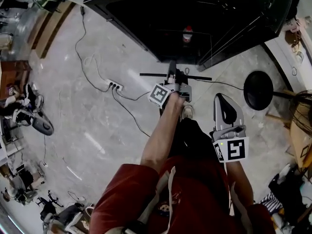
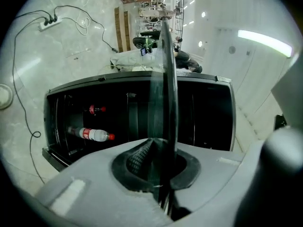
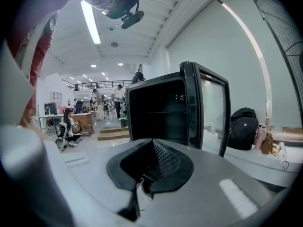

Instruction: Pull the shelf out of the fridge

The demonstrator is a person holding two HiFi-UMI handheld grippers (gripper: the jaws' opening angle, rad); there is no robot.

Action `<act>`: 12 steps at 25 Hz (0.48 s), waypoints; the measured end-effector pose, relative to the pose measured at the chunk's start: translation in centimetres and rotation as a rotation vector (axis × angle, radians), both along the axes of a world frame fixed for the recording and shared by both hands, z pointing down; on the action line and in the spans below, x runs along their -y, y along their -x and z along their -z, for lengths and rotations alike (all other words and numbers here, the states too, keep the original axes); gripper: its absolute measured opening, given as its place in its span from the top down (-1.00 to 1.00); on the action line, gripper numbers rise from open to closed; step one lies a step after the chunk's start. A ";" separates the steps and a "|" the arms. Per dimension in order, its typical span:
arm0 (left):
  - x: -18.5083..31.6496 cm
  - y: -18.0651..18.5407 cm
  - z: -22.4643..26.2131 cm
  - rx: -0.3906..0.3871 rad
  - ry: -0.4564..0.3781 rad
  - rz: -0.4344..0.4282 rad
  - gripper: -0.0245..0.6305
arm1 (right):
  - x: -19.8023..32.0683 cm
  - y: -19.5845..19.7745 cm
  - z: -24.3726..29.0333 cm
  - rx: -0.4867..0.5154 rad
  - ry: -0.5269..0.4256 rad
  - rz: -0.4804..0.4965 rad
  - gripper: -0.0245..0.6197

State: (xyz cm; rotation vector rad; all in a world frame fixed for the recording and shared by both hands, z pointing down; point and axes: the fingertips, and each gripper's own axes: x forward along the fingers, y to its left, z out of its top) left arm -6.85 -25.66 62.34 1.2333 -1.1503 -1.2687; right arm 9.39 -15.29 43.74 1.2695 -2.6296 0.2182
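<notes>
The black fridge [image 1: 146, 18] stands open at the top of the head view, with a bottle [image 1: 187, 34] inside. My left gripper [image 1: 172, 78] is shut on the edge of the thin glass shelf [image 1: 200, 77], which I see edge-on as a dark bar in front of the fridge and apart from it. In the left gripper view the shelf [image 2: 168, 79] runs up from the closed jaws [image 2: 163, 155] as a dark line across the fridge [image 2: 208, 112]. My right gripper [image 1: 220, 99] hangs lower right. Its jaws [image 3: 150, 162] are shut with nothing between them.
Two bottles [image 2: 92, 134] lie in the fridge's left part. The fridge door [image 3: 208, 108] stands open at the right. A power strip [image 1: 115, 86] with cables lies on the floor at left. A black round stool [image 1: 258, 89] stands at right. My foot [image 1: 187, 112] is under the shelf.
</notes>
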 end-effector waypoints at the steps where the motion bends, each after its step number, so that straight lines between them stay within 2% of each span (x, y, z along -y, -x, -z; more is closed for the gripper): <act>1: -1.1 -0.1 0.5 -0.007 -0.001 -0.001 0.88 | -0.4 0.0 0.2 0.007 0.001 0.009 0.92; 8: -9.3 0.4 3.6 -0.001 0.014 0.007 0.89 | -2.6 -0.4 0.8 -0.006 -0.003 0.072 0.92; 12: -14.2 1.9 5.5 -0.021 0.025 0.074 0.88 | -3.5 1.0 0.9 -0.002 -0.016 0.115 0.92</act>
